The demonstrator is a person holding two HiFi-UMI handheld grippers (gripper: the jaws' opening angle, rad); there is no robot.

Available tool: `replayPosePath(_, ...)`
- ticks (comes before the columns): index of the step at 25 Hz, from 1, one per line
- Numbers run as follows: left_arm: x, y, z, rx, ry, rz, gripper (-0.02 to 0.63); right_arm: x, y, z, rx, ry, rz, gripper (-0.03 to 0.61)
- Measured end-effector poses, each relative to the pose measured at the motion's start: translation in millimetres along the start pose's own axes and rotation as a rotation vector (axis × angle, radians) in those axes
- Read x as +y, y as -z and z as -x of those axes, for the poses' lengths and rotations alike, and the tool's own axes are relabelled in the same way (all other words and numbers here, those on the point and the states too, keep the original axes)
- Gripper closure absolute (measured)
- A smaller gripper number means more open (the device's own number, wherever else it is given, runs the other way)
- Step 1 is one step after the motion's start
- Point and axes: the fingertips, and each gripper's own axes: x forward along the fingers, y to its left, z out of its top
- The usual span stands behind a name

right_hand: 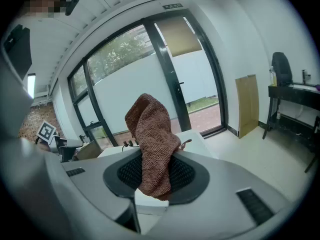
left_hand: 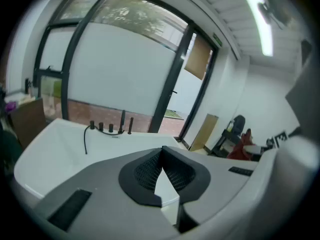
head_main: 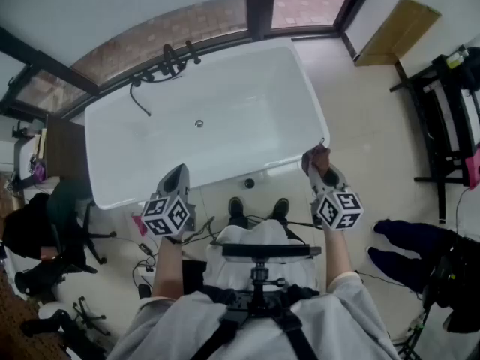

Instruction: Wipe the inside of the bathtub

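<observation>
A white freestanding bathtub [head_main: 112, 178] lies ahead of me, with a drain [head_main: 199, 124] in its floor and black taps [head_main: 169, 60] on its far rim. My right gripper [head_main: 321, 166] is shut on a brown cloth [right_hand: 151, 139], held over the tub's near right corner; the cloth sticks up between the jaws. My left gripper [head_main: 177, 180] hovers at the near rim, towards its left end. Its jaws meet at the tips with nothing between them [left_hand: 161, 160]. The tub [left_hand: 45, 149] and the taps [left_hand: 111, 127] also show beyond them.
A person's feet [head_main: 257, 208] stand close to the tub's near side. Cables and a pink item [head_main: 139, 223] lie on the floor at the left. A black chair [head_main: 52, 223] is left, a black rack [head_main: 442, 118] right, a cardboard sheet [head_main: 395, 30] against the far wall.
</observation>
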Motion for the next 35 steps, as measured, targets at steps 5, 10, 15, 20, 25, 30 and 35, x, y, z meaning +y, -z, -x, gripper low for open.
replayPosePath(5, -28.5, -9.7, -10.2, -0.023, 0.027, -0.176, 0.606, -8.3, 1.8, -0.3, 0.000, 0.007, -0.002, 0.463)
replayPosePath(10, -30.4, -18.2, -11.9, -0.049, 0.027, -0.208, 0.606, -8.9, 0.8, 1.8, -0.005, 0.029, 0.004, 0.463)
replayPosePath(15, -26.8, -17.2, -12.4, -0.038, 0.038, -0.201, 0.606, -10.6, 1.8, 2.8, 0.000, 0.041, 0.005, 0.463)
replayPosePath(20, -23.9, -16.5, -15.2, -0.029, 0.045, -0.183, 0.606, -14.8, 1.6, 2.4, -0.004, 0.059, -0.005, 0.463)
replayPosePath(25, -25.8, -15.3, -23.4, -0.018, 0.072, -0.188, 0.606, -13.6, 4.0, 0.1, -0.004, 0.072, -0.010, 0.463)
replayPosePath(30, -32.9, -18.0, -37.1, -0.009, 0.110, -0.196, 0.606, -13.4, 0.1, 2.1, 0.003, 0.090, -0.008, 0.463)
replayPosePath(35, -60.3, -19.3, -52.2, 0.009, 0.136, -0.232, 0.606, -42.0, -19.2, 16.8, -0.014, 0.086, 0.016, 0.463)
